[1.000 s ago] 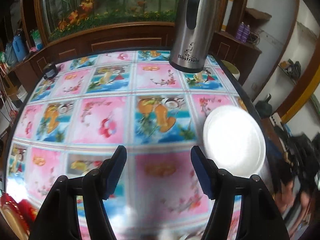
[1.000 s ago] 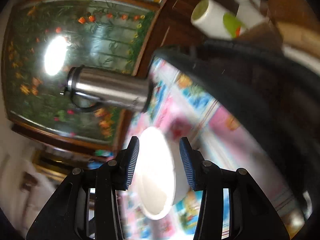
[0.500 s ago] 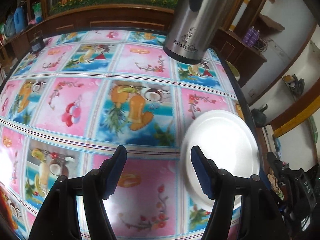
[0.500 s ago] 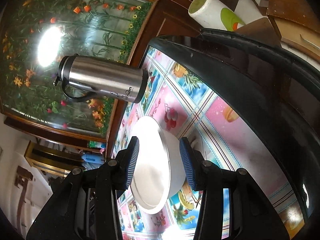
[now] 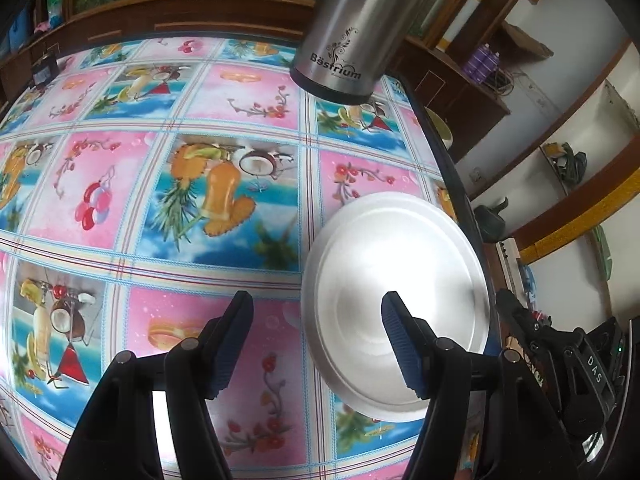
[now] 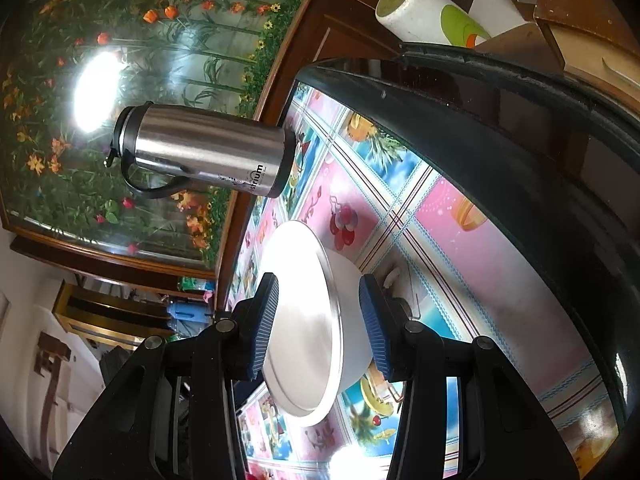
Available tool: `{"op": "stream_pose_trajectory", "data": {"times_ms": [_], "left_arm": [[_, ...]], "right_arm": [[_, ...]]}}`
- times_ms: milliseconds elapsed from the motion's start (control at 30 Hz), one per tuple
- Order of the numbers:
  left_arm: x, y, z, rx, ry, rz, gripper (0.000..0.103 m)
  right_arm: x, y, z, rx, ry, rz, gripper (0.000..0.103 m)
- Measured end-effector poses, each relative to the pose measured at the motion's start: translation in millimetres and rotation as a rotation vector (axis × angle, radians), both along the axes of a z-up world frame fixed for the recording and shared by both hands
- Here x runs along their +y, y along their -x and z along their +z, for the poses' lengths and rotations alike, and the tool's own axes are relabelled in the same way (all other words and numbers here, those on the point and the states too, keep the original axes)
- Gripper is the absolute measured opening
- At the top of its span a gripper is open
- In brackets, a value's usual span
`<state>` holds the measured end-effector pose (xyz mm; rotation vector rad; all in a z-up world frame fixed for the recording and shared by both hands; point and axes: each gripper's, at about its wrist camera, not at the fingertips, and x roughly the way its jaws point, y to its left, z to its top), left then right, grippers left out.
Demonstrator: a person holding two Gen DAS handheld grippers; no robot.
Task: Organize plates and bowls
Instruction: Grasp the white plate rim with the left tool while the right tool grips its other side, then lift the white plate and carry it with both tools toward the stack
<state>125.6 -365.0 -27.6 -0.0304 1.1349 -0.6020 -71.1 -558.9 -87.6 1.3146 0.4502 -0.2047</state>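
A shiny metal plate (image 5: 396,276) lies on a white bowl at the table's right edge. My left gripper (image 5: 318,336) is open above the table, its right finger over the plate's near part, its left finger over the cloth. In the right wrist view the plate (image 6: 304,328) sits on the white bowl (image 6: 348,320). My right gripper (image 6: 318,320) is open and straddles both, one pad by the plate's face, the other by the bowl's side. I cannot tell if the pads touch.
A steel Bestrium thermos (image 5: 352,28) stands at the far right of the table, also in the right wrist view (image 6: 208,152). A fruit-patterned cloth (image 5: 160,184) covers the table. Its dark rim (image 6: 500,128) runs close to the plate. Wooden cabinets stand behind.
My left gripper has moved right and forward, so the plate now lies partly between its fingers. My right gripper has steadied around the bowl and plate.
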Motion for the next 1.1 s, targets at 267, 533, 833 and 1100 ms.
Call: {"op": "stream_pose_trajectory", "data": {"times_ms": [267,533,833,1100], "left_arm": [[-2,7,3,-0.047,-0.011,-0.006,0.065],[-4,4,-4,-0.034,-0.035,-0.006,0.039],[-1,3,-7,-0.036,-0.035,0.005,0.015],[2,4,-7,-0.044,-0.022,0.000,0.009]], "right_arm": [[1,-2,0,-0.002,-0.006,0.005,0.042],[5,-6,0,0.013,0.016,0.011,0.032],[7,-5,-1,0.065,0.066,-0.018,0.009],[11,-9,2,0.086,0.113,-0.010,0.008]]}}
